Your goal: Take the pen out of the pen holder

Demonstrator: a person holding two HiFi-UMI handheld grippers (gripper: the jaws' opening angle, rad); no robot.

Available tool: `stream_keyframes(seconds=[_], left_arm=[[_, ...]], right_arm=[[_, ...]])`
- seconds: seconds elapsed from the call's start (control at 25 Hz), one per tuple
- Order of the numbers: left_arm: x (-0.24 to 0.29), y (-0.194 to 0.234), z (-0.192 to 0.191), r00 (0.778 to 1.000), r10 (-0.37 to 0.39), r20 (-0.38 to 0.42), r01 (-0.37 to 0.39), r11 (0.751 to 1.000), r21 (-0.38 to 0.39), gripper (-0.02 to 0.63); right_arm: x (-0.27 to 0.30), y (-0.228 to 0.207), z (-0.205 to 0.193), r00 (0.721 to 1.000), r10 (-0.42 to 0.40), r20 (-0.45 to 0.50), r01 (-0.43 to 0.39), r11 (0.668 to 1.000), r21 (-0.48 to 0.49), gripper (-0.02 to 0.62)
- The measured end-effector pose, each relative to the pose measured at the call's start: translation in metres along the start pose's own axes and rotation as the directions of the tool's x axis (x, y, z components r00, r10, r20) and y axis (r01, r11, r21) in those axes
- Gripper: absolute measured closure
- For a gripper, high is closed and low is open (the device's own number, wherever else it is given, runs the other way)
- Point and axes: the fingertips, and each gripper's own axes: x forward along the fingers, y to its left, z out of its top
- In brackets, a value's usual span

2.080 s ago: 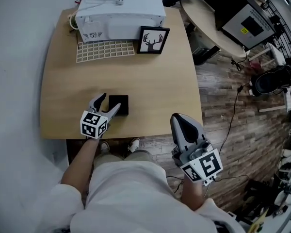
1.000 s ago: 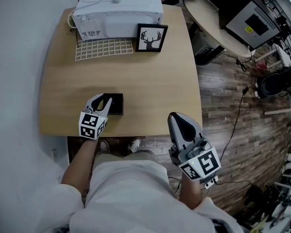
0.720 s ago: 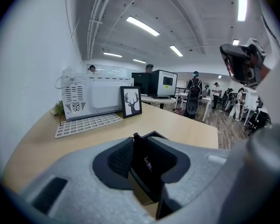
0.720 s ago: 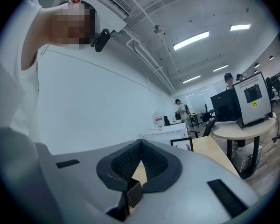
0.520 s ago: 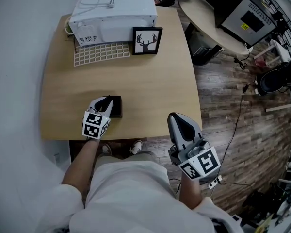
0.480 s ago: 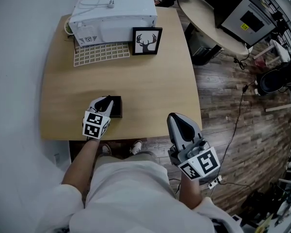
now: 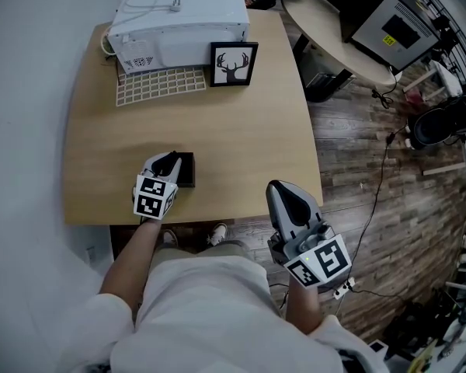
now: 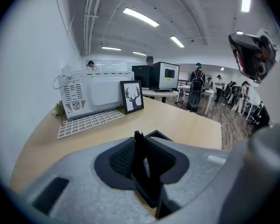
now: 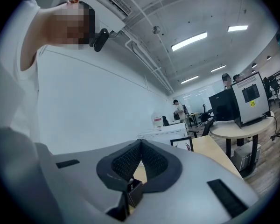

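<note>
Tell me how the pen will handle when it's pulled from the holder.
The pen is thin and straight, so probably stiff and light. Its smooth barrel may slip in the left gripper. The small holder could tip or lift along.

Desk (image 7: pixel 241 130), far edge: white microwave (image 7: pixel 179 18); white grid tray (image 7: pixel 161 84) just near of it; framed deer picture (image 7: pixel 233 64) beside tray's right.

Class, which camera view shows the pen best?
Left gripper view: the pen stands upright, close up, clamped between the jaws. In the head view the left gripper hides it; the right gripper view doesn't clearly show it.
</note>
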Motion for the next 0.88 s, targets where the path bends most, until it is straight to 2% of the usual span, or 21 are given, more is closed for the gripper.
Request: stream_keyframes(seconds=[0.08, 0.6, 0.88], left_arm=[[-0.004, -0.001, -0.001, 1.000, -0.010, 0.021, 0.010, 1.000, -0.013, 0.534], [-0.021, 0.007, 0.007, 0.991, -0.064, 0.117, 0.069, 0.997, -0.043, 0.540], [-0.037, 0.016, 0.018, 0.978, -0.102, 0.180, 0.115, 0.992, -0.059, 0.541]], right_arm=[[0.001, 0.003, 0.000, 1.000, 0.000, -0.001, 0.000, 1.000, -0.002, 0.592], [0.008, 0.024, 0.003, 1.000, -0.031, 0.000, 0.031, 0.999, -0.022, 0.592], [0.012, 0.041, 0.007, 0.998, -0.058, 0.013, 0.059, 0.998, -0.037, 0.592]])
